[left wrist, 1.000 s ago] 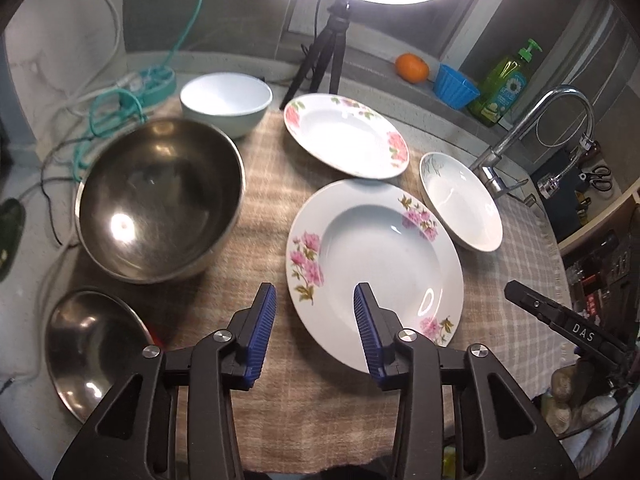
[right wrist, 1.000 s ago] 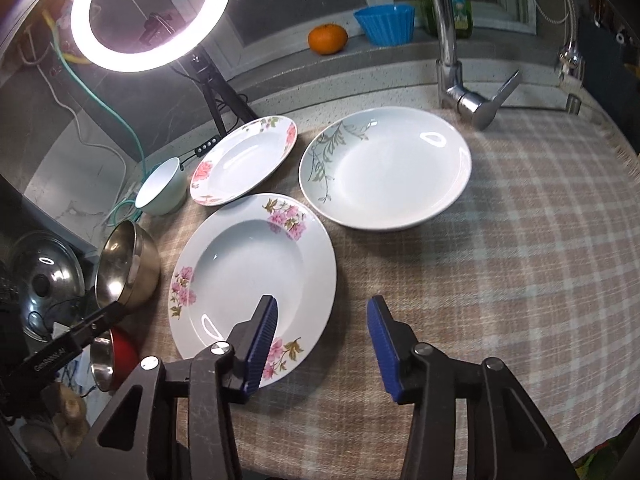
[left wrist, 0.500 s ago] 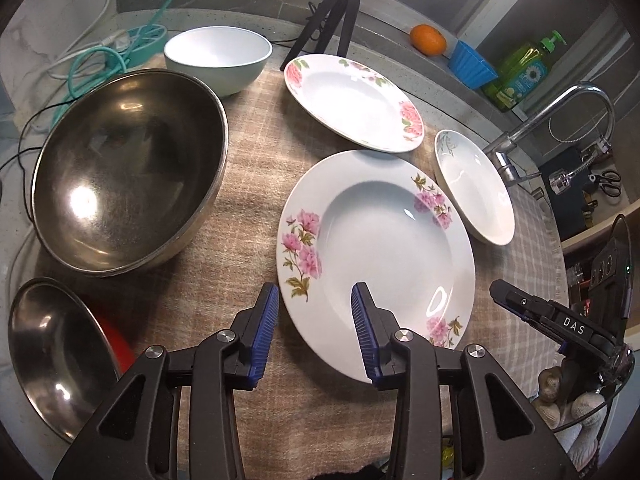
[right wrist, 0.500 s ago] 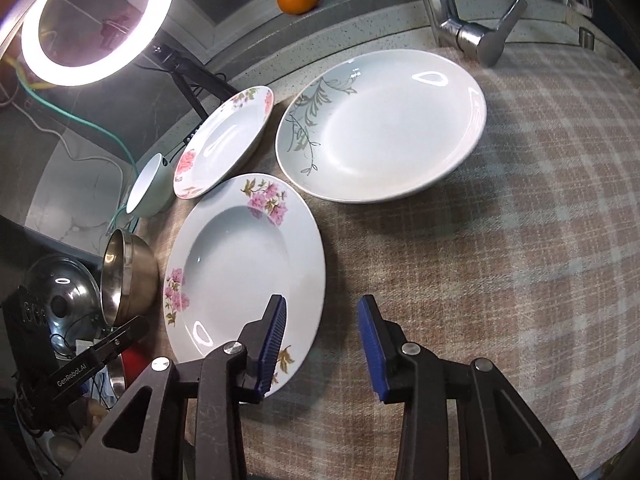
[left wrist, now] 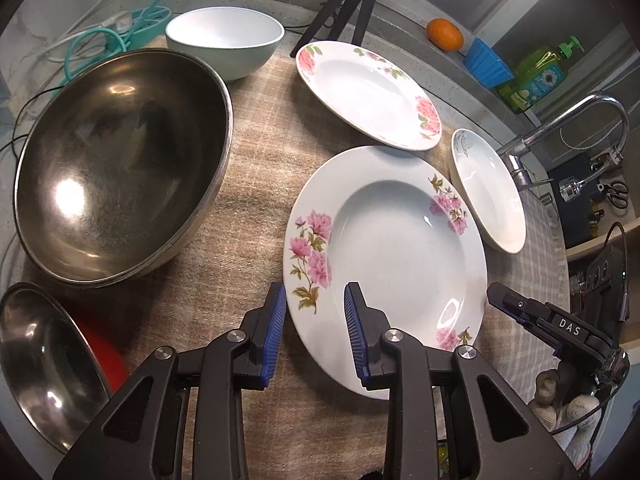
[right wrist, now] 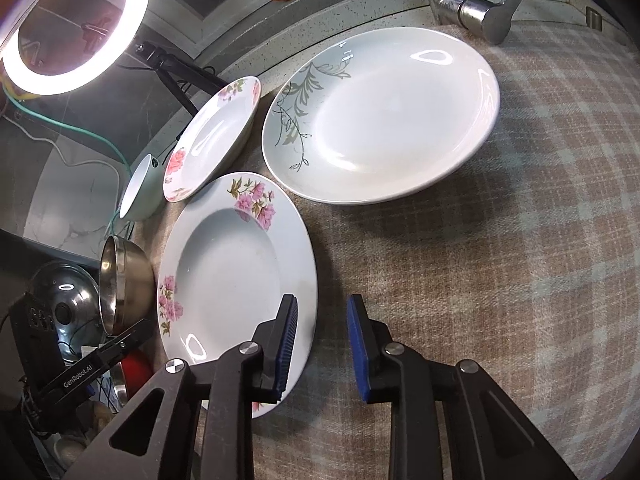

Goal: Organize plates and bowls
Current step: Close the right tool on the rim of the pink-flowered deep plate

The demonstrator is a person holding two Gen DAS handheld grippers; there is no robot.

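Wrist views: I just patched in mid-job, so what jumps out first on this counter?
The big pink-flowered plate lies in the middle of the checked cloth, with the left gripper and the right gripper straddling opposite rims, jaws just closing, pads not yet pressing. To its left sits a large steel bowl; behind it lie a smaller flowered plate and a leaf-patterned plate near the tap.

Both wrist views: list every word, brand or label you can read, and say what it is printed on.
"DAS" on the right gripper, seen from the left wrist view.
"GenRobot.AI" on the left gripper, seen from the right wrist view.
The green soap bottle has a printed label, too blurred to read.
The plates and bowls carry only flower or leaf patterns, no text.
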